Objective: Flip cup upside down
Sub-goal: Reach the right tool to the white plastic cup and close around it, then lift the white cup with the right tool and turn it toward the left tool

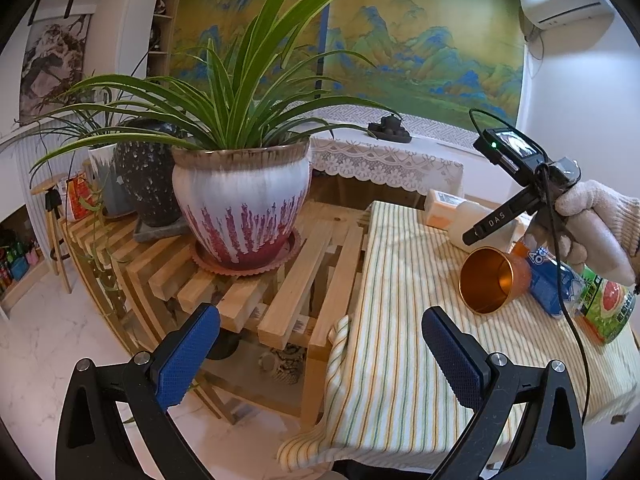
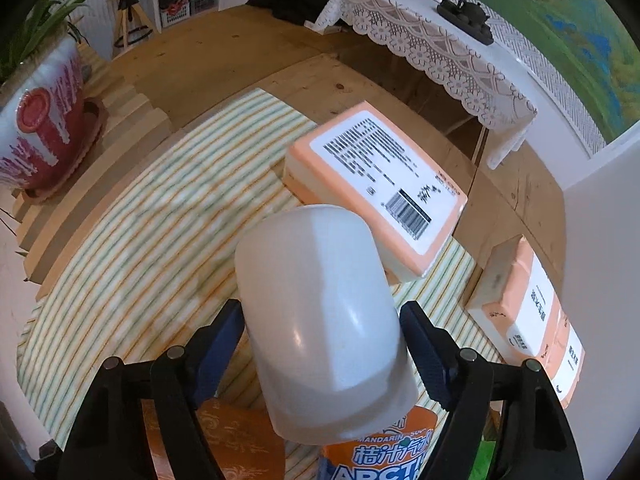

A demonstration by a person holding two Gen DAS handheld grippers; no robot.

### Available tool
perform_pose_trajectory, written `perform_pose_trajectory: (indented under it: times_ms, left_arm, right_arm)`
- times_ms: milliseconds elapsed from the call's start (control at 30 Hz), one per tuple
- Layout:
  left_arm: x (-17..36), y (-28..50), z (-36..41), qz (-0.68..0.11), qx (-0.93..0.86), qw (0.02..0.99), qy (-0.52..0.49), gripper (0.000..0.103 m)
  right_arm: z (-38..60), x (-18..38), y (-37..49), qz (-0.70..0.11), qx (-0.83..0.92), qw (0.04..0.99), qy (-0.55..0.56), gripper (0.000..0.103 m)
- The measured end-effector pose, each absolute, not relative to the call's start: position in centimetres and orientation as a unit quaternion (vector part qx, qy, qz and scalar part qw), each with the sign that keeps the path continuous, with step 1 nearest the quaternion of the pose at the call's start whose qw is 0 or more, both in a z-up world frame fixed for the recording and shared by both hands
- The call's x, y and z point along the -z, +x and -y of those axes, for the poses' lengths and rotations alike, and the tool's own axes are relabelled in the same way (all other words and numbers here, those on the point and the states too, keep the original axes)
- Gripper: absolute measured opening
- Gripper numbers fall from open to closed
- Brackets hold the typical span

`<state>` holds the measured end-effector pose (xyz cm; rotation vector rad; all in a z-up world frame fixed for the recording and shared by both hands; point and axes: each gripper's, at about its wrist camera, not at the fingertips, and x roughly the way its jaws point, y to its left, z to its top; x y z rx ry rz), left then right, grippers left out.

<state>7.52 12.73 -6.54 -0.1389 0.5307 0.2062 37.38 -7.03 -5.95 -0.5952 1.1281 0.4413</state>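
Both pads of the right claw pinch the white cup, seemingly mid-flip, needing base-up placement on the bench (left claw gapes empty).

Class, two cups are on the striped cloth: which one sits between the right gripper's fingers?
The white cup: the right gripper has a blue finger on each side of it. The copper cup lies on its side on the striped cloth, ungripped.

Potted plant on slatted bench; orange packet on striped cloth.
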Motion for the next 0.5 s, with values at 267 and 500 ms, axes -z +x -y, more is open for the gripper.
perform_pose_trajectory:
  times_ms: [267,500]
  left_arm:
    - [6.2,6.9,-12.8,-0.258,-0.105,0.958,-0.066,0.102]
    - [5.8,6.0,-13.0,-0.255,-0.11,0.958,-0.066,0.102]
  right_arm:
    - [5.1,3.3,36.2,-0.488,-0.224,0.797,-0.277,0.075]
    - [3.2,0.7,34.3,-0.463,-0.249,0.807,-0.27,0.073]
